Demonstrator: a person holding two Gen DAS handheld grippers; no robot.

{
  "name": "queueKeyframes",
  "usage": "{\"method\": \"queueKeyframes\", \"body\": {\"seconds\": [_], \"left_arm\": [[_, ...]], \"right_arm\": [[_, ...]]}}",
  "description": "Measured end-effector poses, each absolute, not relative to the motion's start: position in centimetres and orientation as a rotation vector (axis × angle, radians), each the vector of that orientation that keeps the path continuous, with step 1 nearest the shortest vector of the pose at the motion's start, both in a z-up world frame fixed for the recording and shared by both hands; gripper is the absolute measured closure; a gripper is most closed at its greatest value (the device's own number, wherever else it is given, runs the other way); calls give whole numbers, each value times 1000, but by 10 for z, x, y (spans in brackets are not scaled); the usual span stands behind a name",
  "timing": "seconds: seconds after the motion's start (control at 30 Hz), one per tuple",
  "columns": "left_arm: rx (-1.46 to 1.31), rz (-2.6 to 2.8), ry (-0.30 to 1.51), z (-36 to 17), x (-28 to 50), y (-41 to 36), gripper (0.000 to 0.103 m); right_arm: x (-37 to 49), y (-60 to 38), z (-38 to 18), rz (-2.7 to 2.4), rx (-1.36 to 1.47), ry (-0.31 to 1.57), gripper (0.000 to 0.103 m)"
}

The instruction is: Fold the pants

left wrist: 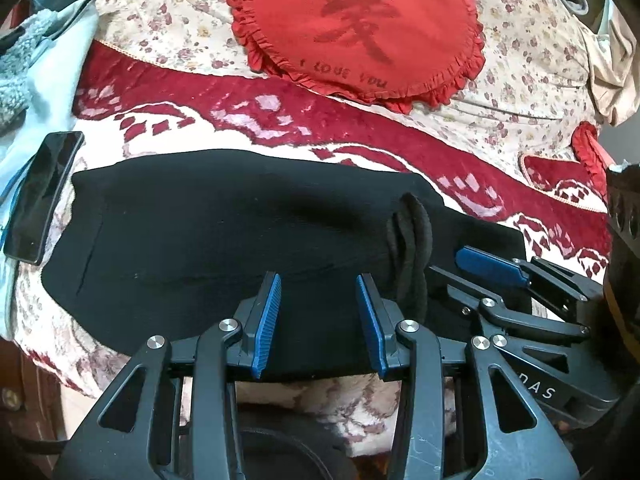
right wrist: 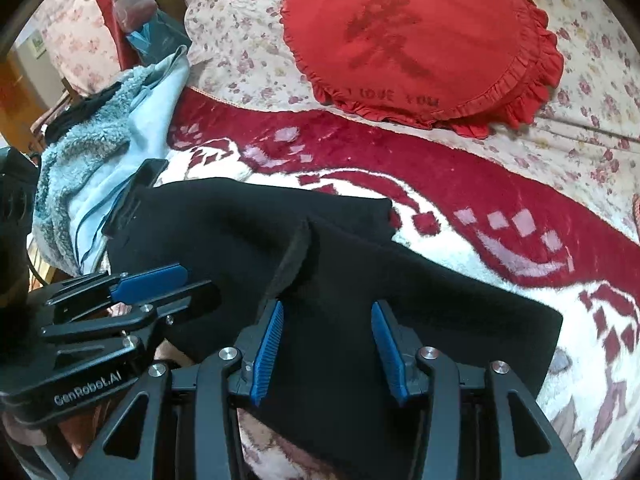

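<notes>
Black pants lie folded in a thick bundle on a red and white blanket. A black drawstring loops on top of them at the right. My left gripper is open and empty, its blue pads just above the near edge of the pants. My right gripper is open and empty over the pants, where a fold ridge stands up. Each gripper shows in the other's view: the right one, the left one.
A red heart cushion lies on a floral quilt behind the blanket. A black phone lies left of the pants. Pale blue fleece clothing is piled at the left. A second red cushion is at the right.
</notes>
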State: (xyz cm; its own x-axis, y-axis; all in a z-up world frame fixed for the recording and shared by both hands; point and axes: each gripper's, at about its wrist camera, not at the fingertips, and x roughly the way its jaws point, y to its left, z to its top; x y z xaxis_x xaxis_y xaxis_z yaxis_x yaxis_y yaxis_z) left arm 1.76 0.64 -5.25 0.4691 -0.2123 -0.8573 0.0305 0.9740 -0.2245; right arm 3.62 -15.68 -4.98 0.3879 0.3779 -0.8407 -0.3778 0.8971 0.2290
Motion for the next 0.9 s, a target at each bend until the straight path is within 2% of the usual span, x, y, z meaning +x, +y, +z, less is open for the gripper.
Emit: {"method": "queueKeyframes", "body": {"seconds": [0.07,0.13,0.17,0.57,0.67,0.9], "left_arm": [[-191,-145,1072,-51,16,9,64],[-194,-142,1072,-49,13,11,55],[-199,-140,1071,-49,12,13,54],[-330,-88,1053,-38,-19,67,54],[-409,-54,1046,-40,-30,91,41],[-505,39,1018,-50,-46,134,40]], "right_arm": [[34,-156,-50,481,1,1070,58],[34,-152,-53,485,0,1078,57],[34,-149,-55,488,-8,1083,57],[31,-115,-36,586,-49,1060,57],[35,-102,-36,626,-35,1067,58],[46,-61,-33,743,-32,1058,55]]}}
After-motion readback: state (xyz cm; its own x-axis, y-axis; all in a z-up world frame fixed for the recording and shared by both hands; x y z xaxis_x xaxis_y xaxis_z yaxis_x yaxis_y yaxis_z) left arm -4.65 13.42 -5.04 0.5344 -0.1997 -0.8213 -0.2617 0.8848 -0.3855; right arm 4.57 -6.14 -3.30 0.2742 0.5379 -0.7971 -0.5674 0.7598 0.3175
